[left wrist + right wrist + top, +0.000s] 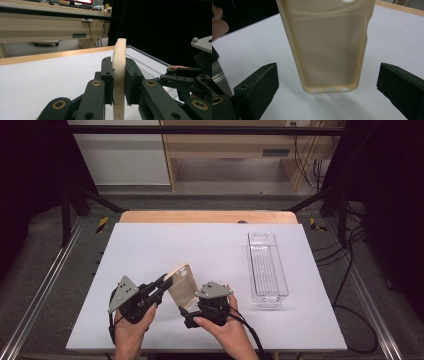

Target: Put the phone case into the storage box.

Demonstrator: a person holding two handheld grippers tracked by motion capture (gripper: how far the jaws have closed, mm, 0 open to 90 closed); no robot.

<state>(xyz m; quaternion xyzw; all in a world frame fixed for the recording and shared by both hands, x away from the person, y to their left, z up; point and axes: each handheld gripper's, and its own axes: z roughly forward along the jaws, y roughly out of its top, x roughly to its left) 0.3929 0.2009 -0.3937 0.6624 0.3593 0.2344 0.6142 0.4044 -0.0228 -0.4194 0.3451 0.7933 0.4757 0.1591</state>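
A beige phone case [181, 285] is held just above the white table [200, 240], near its front edge. My left gripper [164, 282] is shut on the case's edge, and in the left gripper view the case [120, 50] stands upright between the jaws of my left gripper [119, 63]. My right gripper [187, 309] is open beside the case's lower end. In the right gripper view the case's hollow inside [329, 50] hangs between the wide-apart jaws of my right gripper [327, 75], touching neither.
A clear plastic bin [267, 267] lies lengthwise on the right part of the table, and its rim [145, 62] shows behind the case. Black frame posts and cables stand around the table. A wooden edge [207, 216] runs along the far side.
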